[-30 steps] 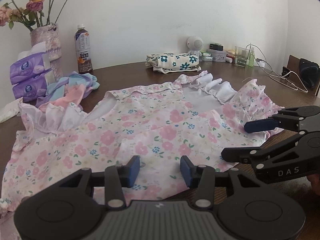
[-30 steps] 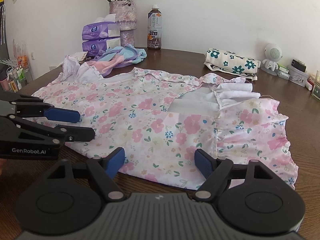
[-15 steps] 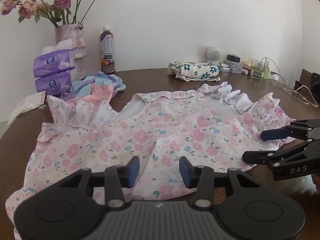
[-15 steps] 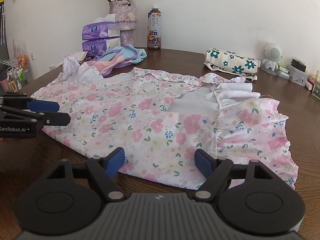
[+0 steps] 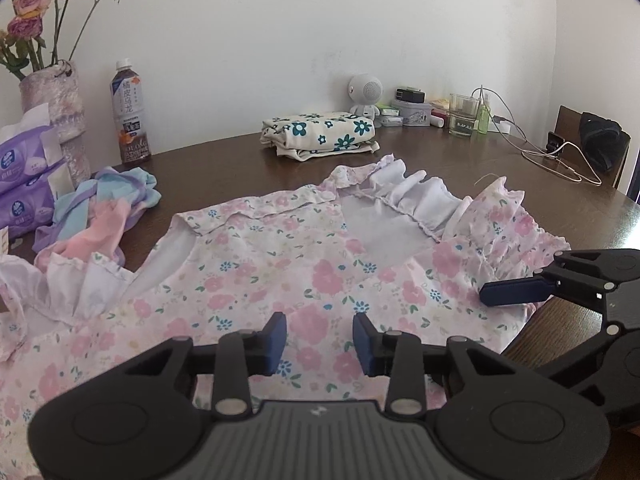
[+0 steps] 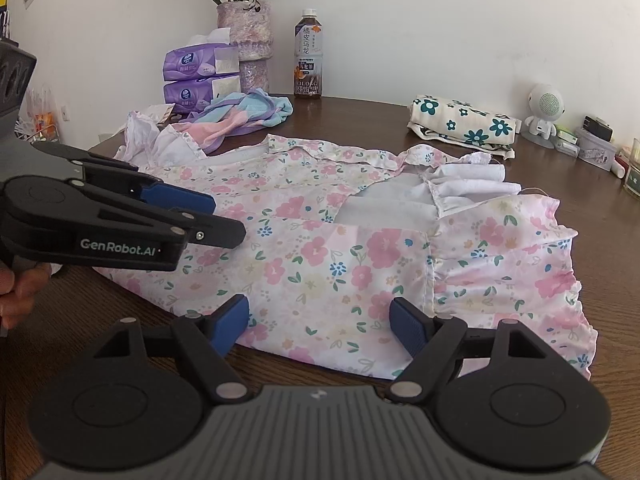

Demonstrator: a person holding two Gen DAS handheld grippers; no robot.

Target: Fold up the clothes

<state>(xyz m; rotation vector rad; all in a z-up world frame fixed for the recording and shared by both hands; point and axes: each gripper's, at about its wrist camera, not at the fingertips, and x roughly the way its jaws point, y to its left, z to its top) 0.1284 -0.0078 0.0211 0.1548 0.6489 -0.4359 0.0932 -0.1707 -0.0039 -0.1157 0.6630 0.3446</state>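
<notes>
Two hand-held grippers, left and right, gape empty over thin, ruffled floral dress.

Floral dress lies flat on tabletop. Left gripper over dress near edge, jaws apart, nothing between. Right gripper at dress right edge. Folded floral cloth beyond dress.

Pink-flowered white dress
</notes>
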